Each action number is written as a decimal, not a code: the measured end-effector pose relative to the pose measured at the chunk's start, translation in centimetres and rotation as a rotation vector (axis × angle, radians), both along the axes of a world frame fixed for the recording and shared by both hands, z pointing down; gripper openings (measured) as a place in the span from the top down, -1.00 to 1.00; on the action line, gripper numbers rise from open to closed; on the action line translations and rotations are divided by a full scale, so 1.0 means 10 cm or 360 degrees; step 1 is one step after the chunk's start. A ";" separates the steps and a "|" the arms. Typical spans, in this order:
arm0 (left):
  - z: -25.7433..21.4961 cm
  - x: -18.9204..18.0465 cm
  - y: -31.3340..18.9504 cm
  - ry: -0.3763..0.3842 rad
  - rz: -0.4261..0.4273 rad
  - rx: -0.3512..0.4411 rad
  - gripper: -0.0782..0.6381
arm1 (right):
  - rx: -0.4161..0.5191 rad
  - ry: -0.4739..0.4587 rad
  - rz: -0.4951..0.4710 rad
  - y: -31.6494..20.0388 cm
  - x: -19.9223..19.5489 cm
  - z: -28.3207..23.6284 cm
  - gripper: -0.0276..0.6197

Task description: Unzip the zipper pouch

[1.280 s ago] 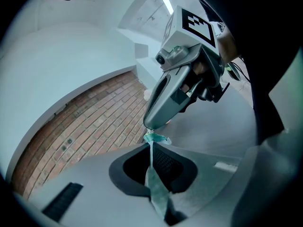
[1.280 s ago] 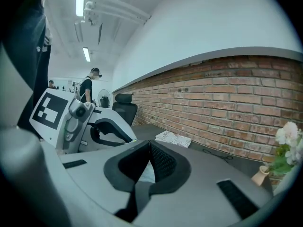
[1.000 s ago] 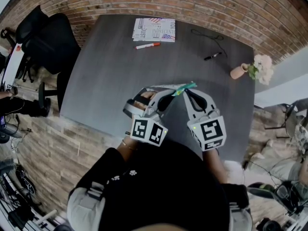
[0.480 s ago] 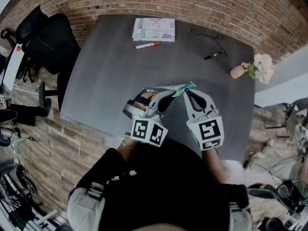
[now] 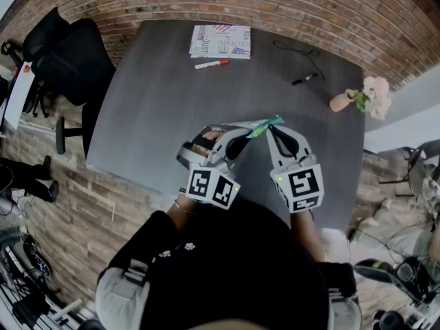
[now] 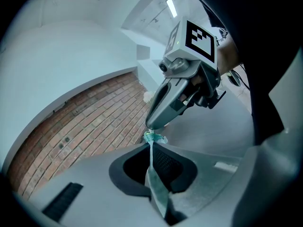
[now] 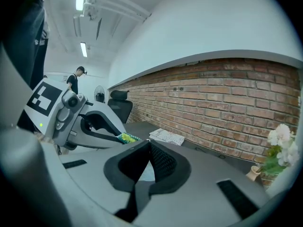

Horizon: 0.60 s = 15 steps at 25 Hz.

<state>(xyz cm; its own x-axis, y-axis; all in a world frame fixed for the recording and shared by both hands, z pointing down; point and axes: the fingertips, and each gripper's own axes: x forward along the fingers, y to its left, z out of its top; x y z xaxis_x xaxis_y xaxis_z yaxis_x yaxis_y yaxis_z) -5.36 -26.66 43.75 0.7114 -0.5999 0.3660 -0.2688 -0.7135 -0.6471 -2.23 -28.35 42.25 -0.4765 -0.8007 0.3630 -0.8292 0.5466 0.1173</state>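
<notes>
Plainly, both grippers held above near edge of dark grey table (image 5: 151,115), tips meeting. Left gripper (image 5: 246,133) jaws clamped on thin edge of teal fabric zipper pouch (image 5: 265,124). Right gripper (image 5: 271,130) jaws pressed together at pouch's crumpled end. Zipper pull too small to make out. Pouch off table, between tips, mostly hidden by jaws. Person's torso cut off at bottom.
</notes>
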 end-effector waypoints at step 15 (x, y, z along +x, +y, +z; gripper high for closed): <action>0.01 0.02 0.02 0.0032 0.0026 -0.0032 0.76 | -0.0001 0.0021 0.0037 -0.03 0.11 0.04 0.91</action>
